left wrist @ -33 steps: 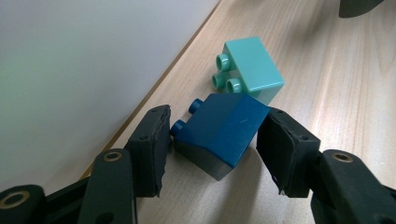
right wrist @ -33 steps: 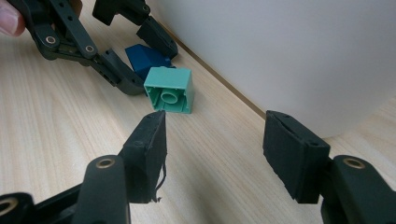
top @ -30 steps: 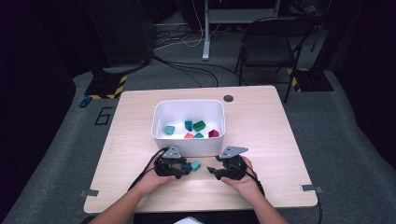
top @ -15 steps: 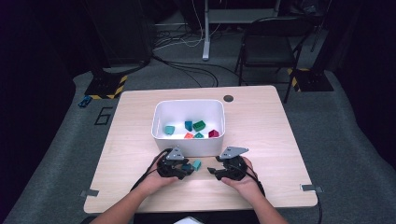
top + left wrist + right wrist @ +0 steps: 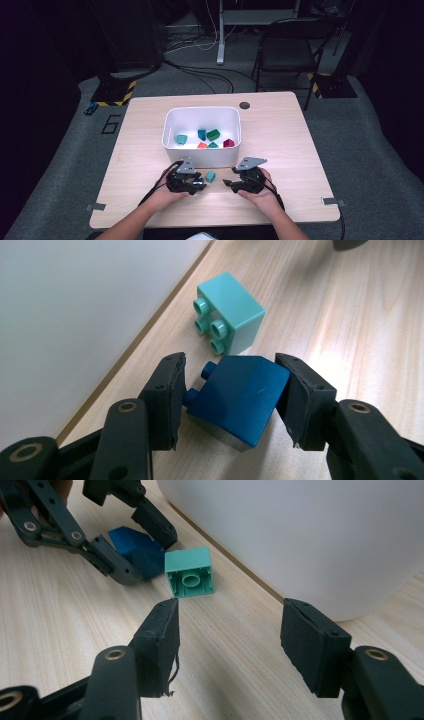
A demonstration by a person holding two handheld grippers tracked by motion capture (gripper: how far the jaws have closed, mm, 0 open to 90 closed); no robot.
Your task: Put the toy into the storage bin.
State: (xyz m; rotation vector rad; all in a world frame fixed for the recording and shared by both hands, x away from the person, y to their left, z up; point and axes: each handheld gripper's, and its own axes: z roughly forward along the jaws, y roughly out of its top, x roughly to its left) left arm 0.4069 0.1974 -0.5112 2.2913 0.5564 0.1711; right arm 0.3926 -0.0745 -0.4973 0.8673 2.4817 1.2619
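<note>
A dark blue sloped brick (image 5: 240, 395) lies tilted on the wooden table (image 5: 280, 135) between my left gripper's (image 5: 232, 400) jaws. Those jaws have just been closing. One pad presses its smooth side and the other meets its studs. Just beyond it a light teal brick (image 5: 232, 315) lies on its side, studs toward the blue one, close to the white bin's (image 5: 75, 305) wall. My right gripper (image 5: 230, 640) stands open and holds nothing, facing the teal brick (image 5: 190, 572) and the left gripper (image 5: 145, 545) from the other side. From above, both grippers (image 5: 200, 184) (image 5: 229, 184) rest in front of the bin (image 5: 200, 156).
Several coloured bricks (image 5: 213, 134) lie inside the bin. A round dark grommet (image 5: 244, 105) sits near the table's far edge. A black chair (image 5: 287, 50) and floor cables stand beyond the table. Bare wood stretches left and right of the hands.
The left gripper has edged slightly toward the teal brick, with the blue brick at its tips. The right hand has stayed put.
</note>
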